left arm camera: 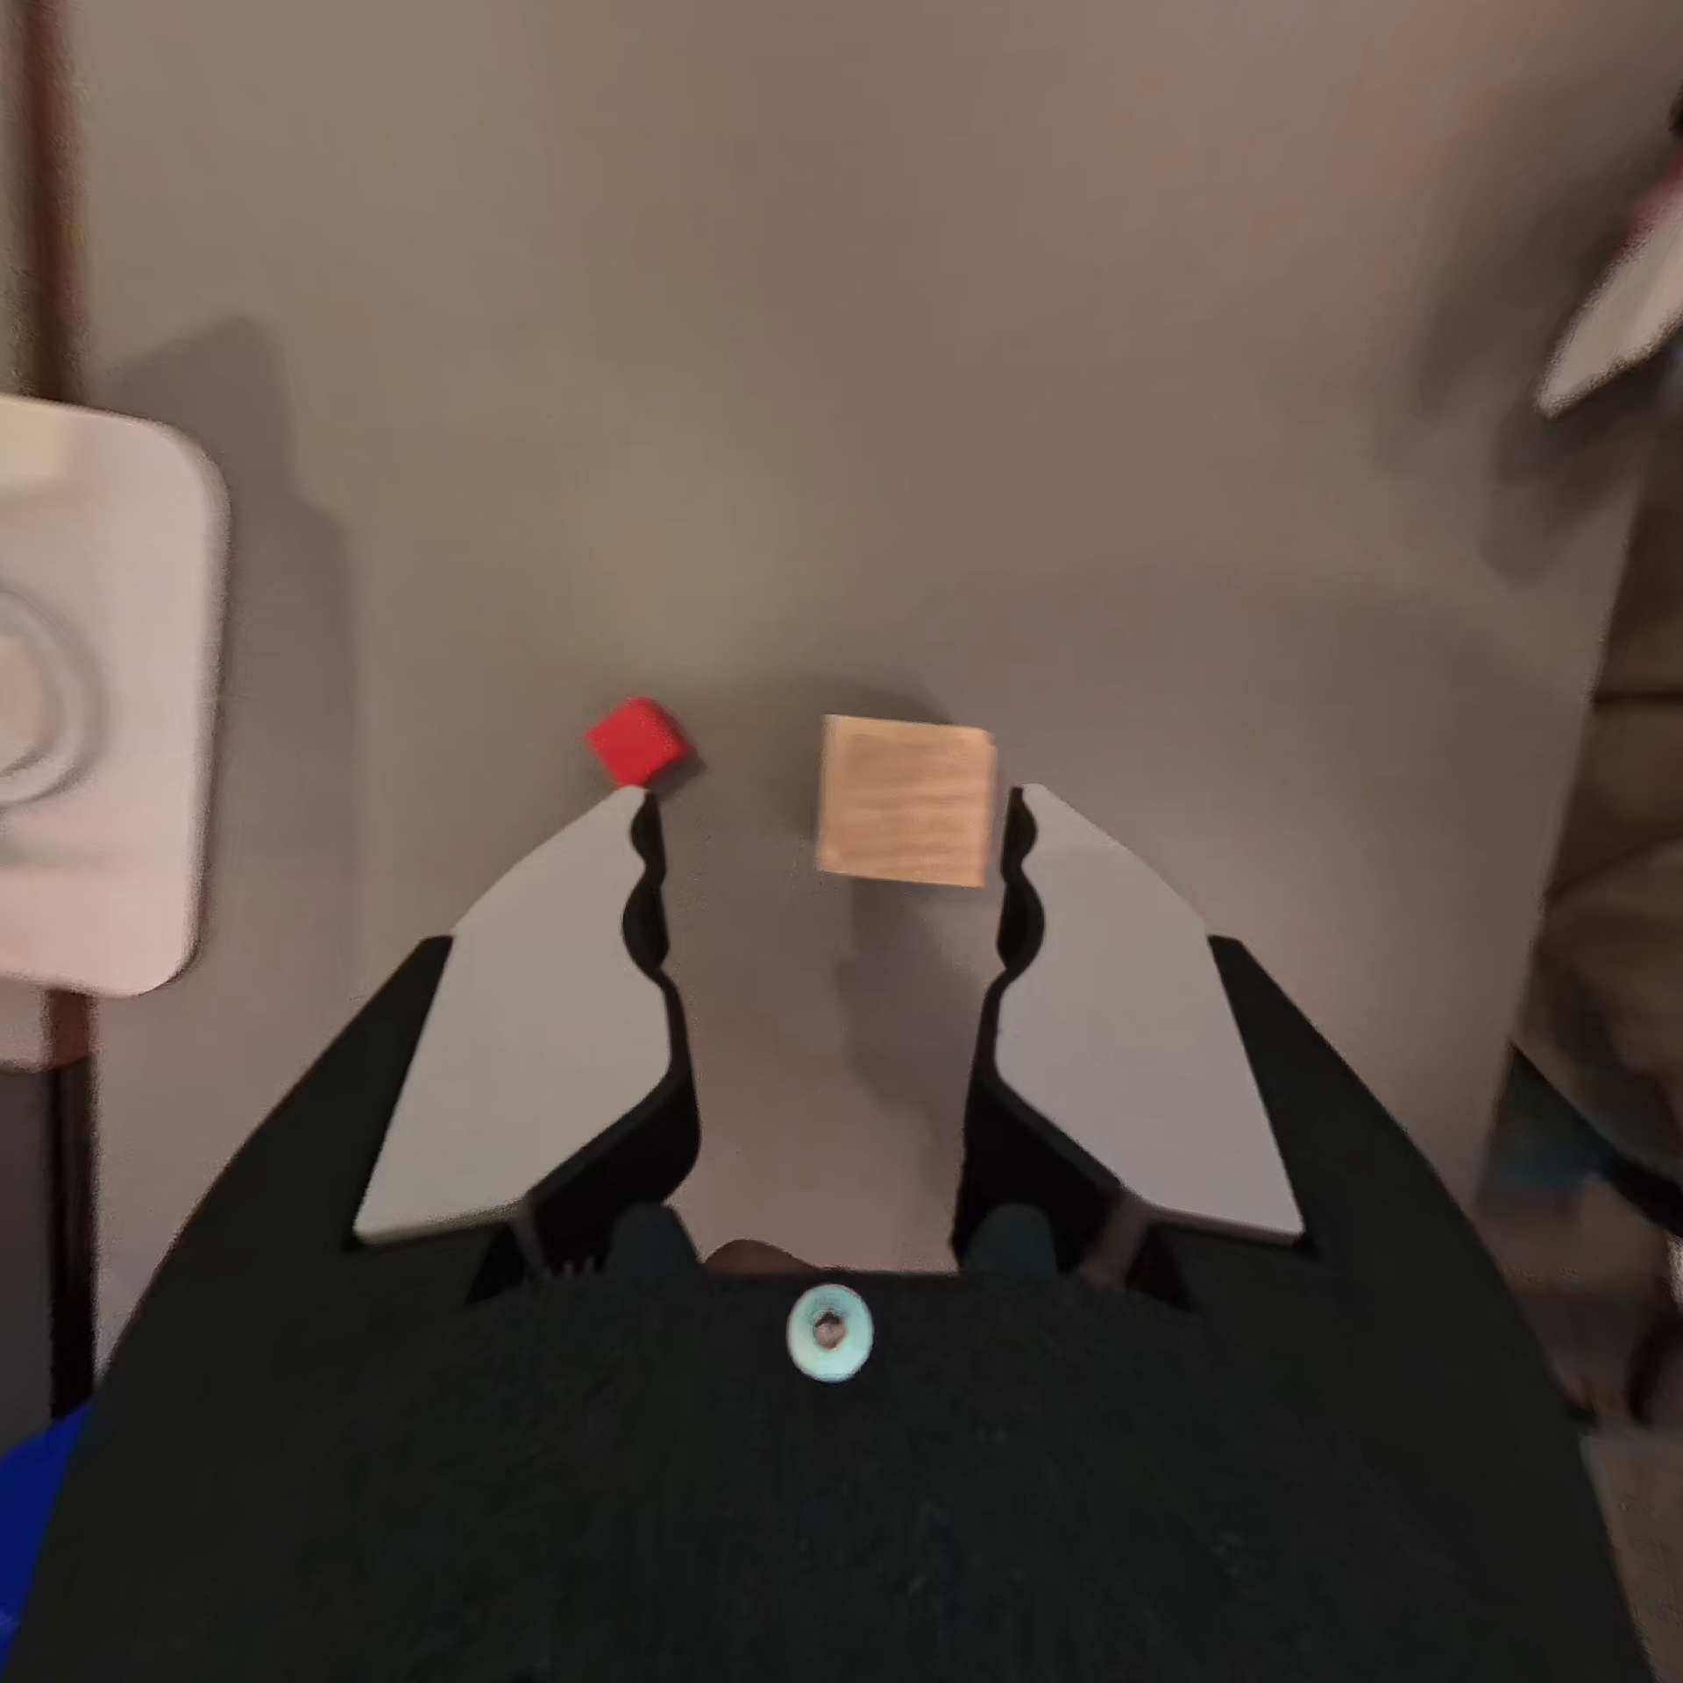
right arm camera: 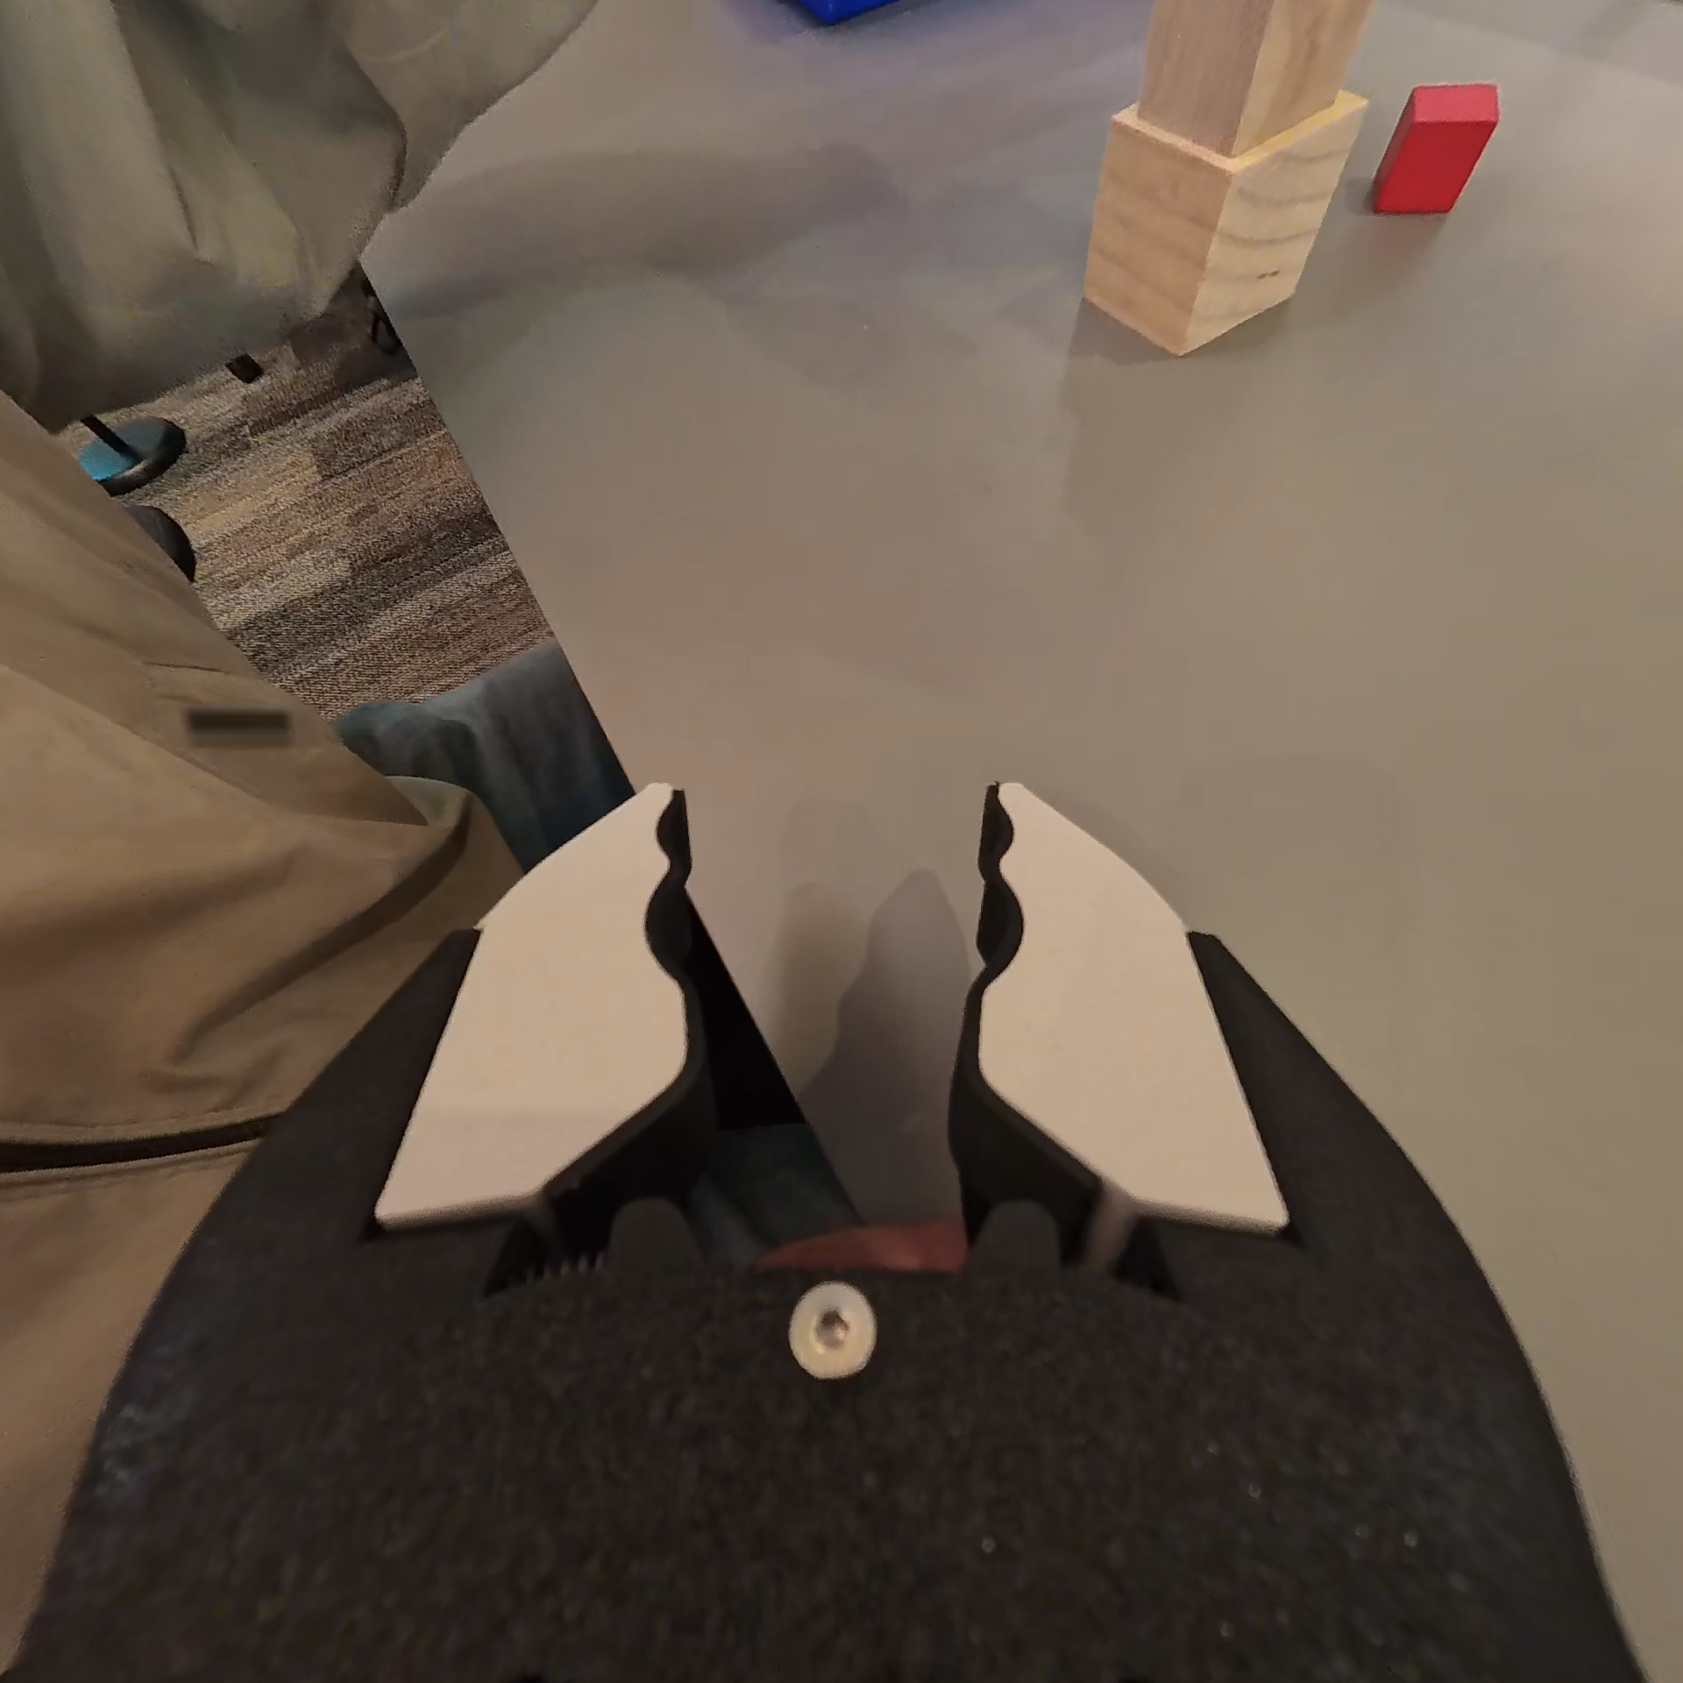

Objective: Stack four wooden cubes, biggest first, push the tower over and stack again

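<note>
Standing on a grey table point(right arm camera: 911, 546) beside patterned carpet point(right arm camera: 364, 528), both tongs gape empty.

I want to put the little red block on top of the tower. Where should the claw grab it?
Probably from straight above, pinching two opposite flat sides of the red block. It sits alone on the table, apart from the wooden tower, so both sides look free. The left claw is open and nearest; turn it, since the block sits cornerwise.
</note>
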Demonstrator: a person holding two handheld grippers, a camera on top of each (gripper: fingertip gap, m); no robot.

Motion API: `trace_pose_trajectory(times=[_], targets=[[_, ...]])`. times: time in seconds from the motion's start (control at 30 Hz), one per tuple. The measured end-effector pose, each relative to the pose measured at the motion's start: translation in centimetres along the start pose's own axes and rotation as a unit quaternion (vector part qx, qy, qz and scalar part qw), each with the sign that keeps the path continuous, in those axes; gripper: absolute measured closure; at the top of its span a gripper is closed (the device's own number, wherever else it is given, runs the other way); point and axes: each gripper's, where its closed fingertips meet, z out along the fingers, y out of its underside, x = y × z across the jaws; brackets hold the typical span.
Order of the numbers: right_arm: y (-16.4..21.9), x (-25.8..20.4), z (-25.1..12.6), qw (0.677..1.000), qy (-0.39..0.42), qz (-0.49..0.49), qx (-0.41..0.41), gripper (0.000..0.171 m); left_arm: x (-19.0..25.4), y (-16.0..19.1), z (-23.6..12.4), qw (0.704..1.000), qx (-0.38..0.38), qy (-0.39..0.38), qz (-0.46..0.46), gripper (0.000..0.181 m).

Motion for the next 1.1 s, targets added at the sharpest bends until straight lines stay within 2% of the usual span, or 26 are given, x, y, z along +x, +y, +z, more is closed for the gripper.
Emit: trace_pose_trajectory(times=[0.1,0.17,0.23,0.33,0.47,0.6,0.63,0.7,0.73,0.83,0.9,1.0,1.1], targets=[[0.1,0.2,0.0,1.000,0.001,0.002,-0.001,0.110,-4.8,-0.7,-0.6,0.991,0.032,-0.047,-0.120,0.120],[0.1,0.2,0.1,1.000,0.000,0.002,-0.004,0.110,-7.0,0.1,1.3,0.974,-0.010,-0.057,-0.219,0.122],[0.2,0.2,0.1,1.000,-0.002,0.003,-0.003,0.110,-8.1,1.1,3.8,0.959,-0.052,-0.071,-0.268,0.122],[0.4,0.3,0.2,1.000,-0.003,0.006,-0.006,0.110,-9.0,2.7,7.0,0.953,-0.111,-0.103,-0.264,0.129],[0.6,0.4,0.2,1.000,-0.007,0.009,-0.005,0.110,-8.4,3.6,10.3,0.950,-0.133,-0.064,-0.276,0.130],[0.8,0.4,0.2,1.000,-0.010,0.010,-0.006,0.110,-8.0,4.7,11.7,0.948,-0.156,-0.053,-0.274,0.129],[0.8,0.4,0.2,1.000,-0.010,0.011,-0.007,0.110,-8.1,5.1,11.9,0.947,-0.161,-0.056,-0.272,0.132],[0.8,0.4,0.3,1.000,-0.010,0.012,-0.007,0.110,-7.7,5.5,12.3,0.948,-0.164,-0.045,-0.268,0.153],[0.8,0.4,0.3,1.000,-0.011,0.013,-0.007,0.110,-7.7,5.5,12.4,0.951,-0.159,-0.046,-0.261,0.153],[0.9,0.4,0.3,1.000,-0.011,0.012,-0.009,0.110,-7.8,5.4,11.8,0.959,-0.160,-0.047,-0.231,0.153],[0.9,0.4,0.4,1.000,-0.011,0.011,-0.010,0.110,-7.9,4.0,10.2,0.968,-0.128,-0.041,-0.211,0.153],[0.8,0.3,0.3,1.000,-0.010,0.010,-0.009,0.111,-7.2,1.4,5.6,0.988,-0.077,-0.031,-0.130,0.153],[0.7,0.2,0.4,1.000,-0.010,0.008,-0.010,0.111,-3.7,-0.5,1.1,0.999,-0.045,0.008,-0.031,0.153]])
